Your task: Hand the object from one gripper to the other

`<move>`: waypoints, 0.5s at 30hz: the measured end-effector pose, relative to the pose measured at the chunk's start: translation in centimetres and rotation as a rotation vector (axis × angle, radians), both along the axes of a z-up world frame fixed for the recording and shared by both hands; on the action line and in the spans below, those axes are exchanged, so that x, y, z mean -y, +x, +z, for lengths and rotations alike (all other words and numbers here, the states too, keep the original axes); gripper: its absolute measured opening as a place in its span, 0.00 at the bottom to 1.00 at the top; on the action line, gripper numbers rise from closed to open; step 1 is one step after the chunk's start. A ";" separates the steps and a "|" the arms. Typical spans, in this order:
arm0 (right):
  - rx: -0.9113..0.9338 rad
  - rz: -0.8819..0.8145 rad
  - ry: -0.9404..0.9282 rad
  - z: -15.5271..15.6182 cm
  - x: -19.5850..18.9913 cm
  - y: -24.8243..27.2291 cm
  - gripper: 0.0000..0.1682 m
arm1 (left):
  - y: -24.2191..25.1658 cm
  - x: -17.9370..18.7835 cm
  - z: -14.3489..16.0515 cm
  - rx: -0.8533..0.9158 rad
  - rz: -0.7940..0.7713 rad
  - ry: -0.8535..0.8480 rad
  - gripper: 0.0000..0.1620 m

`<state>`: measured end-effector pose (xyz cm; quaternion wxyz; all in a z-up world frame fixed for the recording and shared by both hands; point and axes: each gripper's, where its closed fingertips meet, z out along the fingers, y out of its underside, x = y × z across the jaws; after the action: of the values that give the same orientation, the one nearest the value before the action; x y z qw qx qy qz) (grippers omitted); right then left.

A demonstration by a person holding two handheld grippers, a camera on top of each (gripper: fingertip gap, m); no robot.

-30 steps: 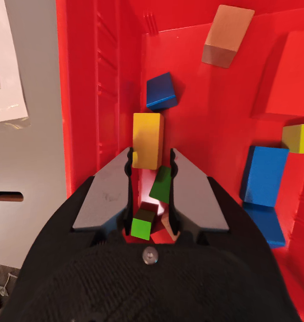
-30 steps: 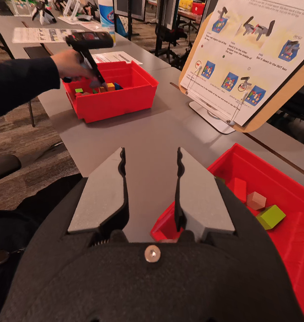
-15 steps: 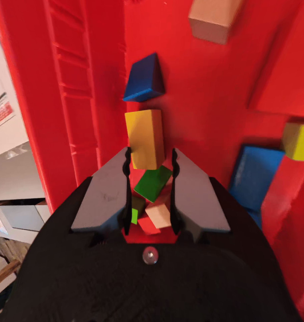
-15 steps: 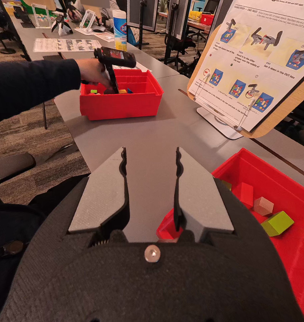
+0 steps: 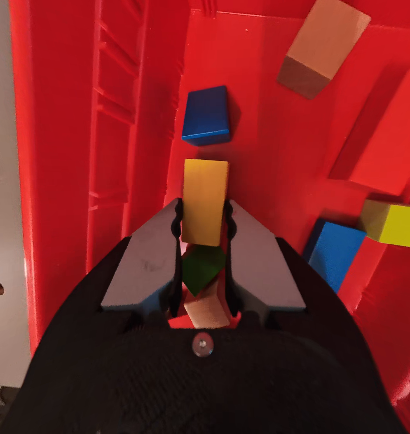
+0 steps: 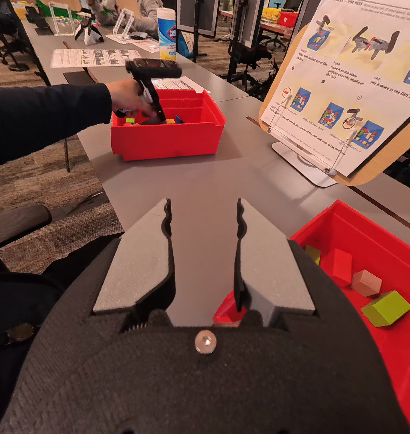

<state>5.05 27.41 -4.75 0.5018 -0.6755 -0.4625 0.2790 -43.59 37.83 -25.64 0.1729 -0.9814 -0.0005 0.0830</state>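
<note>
In the left wrist view my left gripper [image 5: 202,207] reaches down into the red bin [image 5: 119,117], and its jaws press both long sides of a yellow block [image 5: 205,187] near the left wall. In the right wrist view this gripper [image 6: 160,118], held by a hand, shows inside the far red bin [image 6: 166,143], with the yellow block [image 6: 170,121] at its tips. My right gripper [image 6: 202,207] is open and empty above the grey table [image 6: 199,178].
In the bin lie a dark blue block [image 5: 206,115], a tan block [image 5: 321,47], a red block [image 5: 391,131], a light blue block [image 5: 333,253] and a green block [image 5: 201,267]. A second red bin [image 6: 363,234] with blocks sits at my right. An instruction board [image 6: 351,89] stands behind.
My left gripper has moved forward over the yellow block and its jaws have narrowed onto it. The right gripper has stayed open and shifted slightly.
</note>
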 end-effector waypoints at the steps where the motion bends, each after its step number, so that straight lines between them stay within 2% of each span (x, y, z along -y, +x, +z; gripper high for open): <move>1: 0.002 0.006 -0.010 -0.2 0.0 -0.1 0.32 | 0.0 0.0 0.0 0.011 -0.003 0.010 0.21; 8: -0.009 0.027 -0.019 -0.1 0.3 -0.1 0.32 | 0.4 0.2 -0.2 0.171 0.066 0.107 0.21; 15: -0.027 0.020 -0.018 0.3 0.6 0.6 0.32 | 0.8 0.4 -0.2 0.133 0.044 0.098 0.24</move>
<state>5.61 26.80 -4.46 0.4990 -0.6716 -0.4599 0.2974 -42.83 37.45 -25.84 0.2187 -0.9748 -0.0374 0.0212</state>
